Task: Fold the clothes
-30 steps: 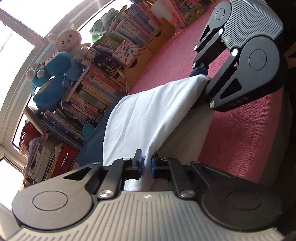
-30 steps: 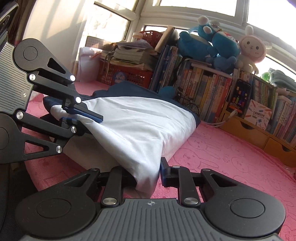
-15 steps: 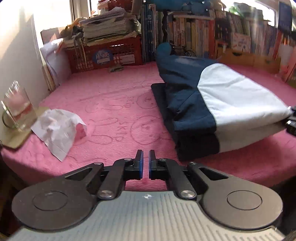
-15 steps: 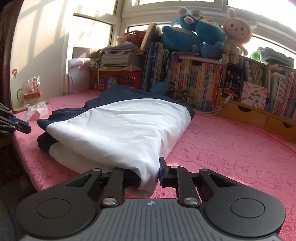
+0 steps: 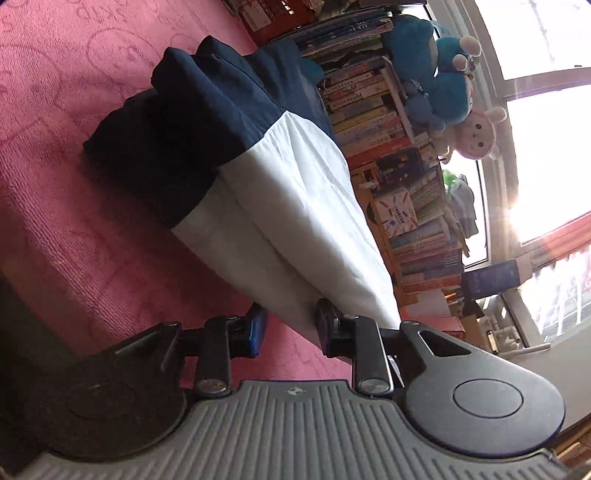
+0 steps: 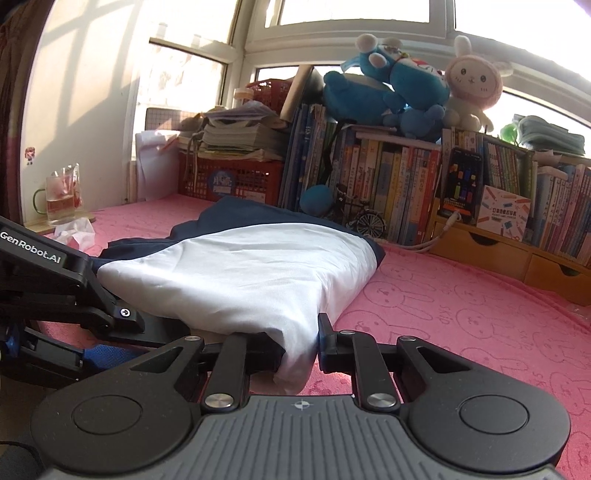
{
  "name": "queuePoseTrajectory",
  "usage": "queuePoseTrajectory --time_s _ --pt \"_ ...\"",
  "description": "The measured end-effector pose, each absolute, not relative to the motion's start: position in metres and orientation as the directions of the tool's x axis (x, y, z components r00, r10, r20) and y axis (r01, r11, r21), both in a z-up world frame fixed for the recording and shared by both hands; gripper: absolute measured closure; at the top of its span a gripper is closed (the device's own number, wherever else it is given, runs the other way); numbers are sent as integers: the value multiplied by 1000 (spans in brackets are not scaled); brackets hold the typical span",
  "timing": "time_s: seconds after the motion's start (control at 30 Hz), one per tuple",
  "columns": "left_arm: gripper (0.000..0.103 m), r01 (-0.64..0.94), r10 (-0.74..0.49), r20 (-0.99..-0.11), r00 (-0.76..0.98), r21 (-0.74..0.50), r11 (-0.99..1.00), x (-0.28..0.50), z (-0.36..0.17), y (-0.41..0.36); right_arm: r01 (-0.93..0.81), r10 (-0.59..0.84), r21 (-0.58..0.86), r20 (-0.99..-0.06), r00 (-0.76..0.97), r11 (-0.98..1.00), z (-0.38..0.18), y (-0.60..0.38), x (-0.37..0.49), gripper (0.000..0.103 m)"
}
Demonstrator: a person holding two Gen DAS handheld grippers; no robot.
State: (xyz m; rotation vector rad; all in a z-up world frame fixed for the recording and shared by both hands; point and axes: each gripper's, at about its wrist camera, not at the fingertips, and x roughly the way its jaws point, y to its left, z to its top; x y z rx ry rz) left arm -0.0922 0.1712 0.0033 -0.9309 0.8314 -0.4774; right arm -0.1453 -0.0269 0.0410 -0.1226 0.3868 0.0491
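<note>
The right gripper [image 6: 300, 345] is clamping the white corner of the shirt [image 6: 243, 269] – pinning the fold on the pink mat [image 6: 461, 314]. The left gripper [image 5: 288, 328] is opening its jaws around the near edge, probably to take a second hold.

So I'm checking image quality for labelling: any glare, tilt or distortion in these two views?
Left wrist view: rolled sideways, sun flare washing out the window, shirt sharp. Right wrist view: upright, windows overexposed, fisheye bending the bookshelf.

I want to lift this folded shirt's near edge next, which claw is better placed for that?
Probably right: the right claw is clamped on the folded shirt's white near corner. The left claw is opening, pads straddling the edge without pressing.
</note>
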Motion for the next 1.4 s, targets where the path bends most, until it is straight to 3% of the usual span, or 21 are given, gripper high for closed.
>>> queuePoseTrajectory --time_s 0.03,0.07,0.4,0.47,0.57,0.63,0.7,0.73,0.8,0.87,0.97,1.03,1.07,1.13,1.23,1.4 --pt "93 0 -644 -439 627 -826 563 -91 2 172 -70 23 -111 -380 925 991 41 -27 -145 84" --pt "95 -23 -612 -450 651 -817 576 -92 1 178 -69 19 -118 -379 925 991 40 -26 -146 84" --pt "94 -109 -352 -488 799 -693 713 -91 15 244 -116 32 -192 -395 918 975 28 -11 -152 83" --pt "87 -131 -243 -515 822 -586 800 -97 24 239 -131 40 -208 -393 919 969 26 -5 -154 83" --pt "92 -170 -44 -492 870 -381 909 -114 46 231 -126 24 -245 -382 924 961 23 3 -155 83" --pt "90 -45 -246 -459 854 -535 844 -113 49 236 -127 22 -250 -385 923 960 21 3 -155 83" --pt "82 77 -454 -386 803 -688 721 -112 51 242 -130 22 -252 -390 921 959 19 1 -156 83" --pt "73 104 -527 -363 769 -742 662 -111 48 240 -131 21 -258 -391 920 957 17 2 -156 83" --pt "65 108 -601 -334 726 -808 580 -106 38 233 -131 16 -267 -392 920 955 15 3 -156 83" --pt "49 57 -621 -352 700 -840 540 -96 25 225 -128 11 -276 -391 920 953 14 4 -156 83" --pt "47 -13 -593 -389 705 -843 537 -80 12 216 -125 2 -289 -392 920 949 12 5 -156 83" --pt "53 -23 -525 -399 752 -811 584 -75 14 214 -123 -2 -293 -394 919 948 11 5 -156 83" --pt "73 -32 -464 -405 788 -779 626 -75 19 215 -121 -6 -296 -394 919 947 10 5 -156 83" --pt "94 -39 -402 -406 821 -742 670 -70 25 222 -117 -13 -304 -394 919 945 9 5 -156 83" --pt "97 -29 -385 -397 833 -727 686 -72 27 230 -127 -6 -307 -398 917 943 7 6 -157 82" --pt "99 22 -255 -334 907 -567 823 -100 48 226 -129 -12 -331 -393 919 935 4 12 -156 78"
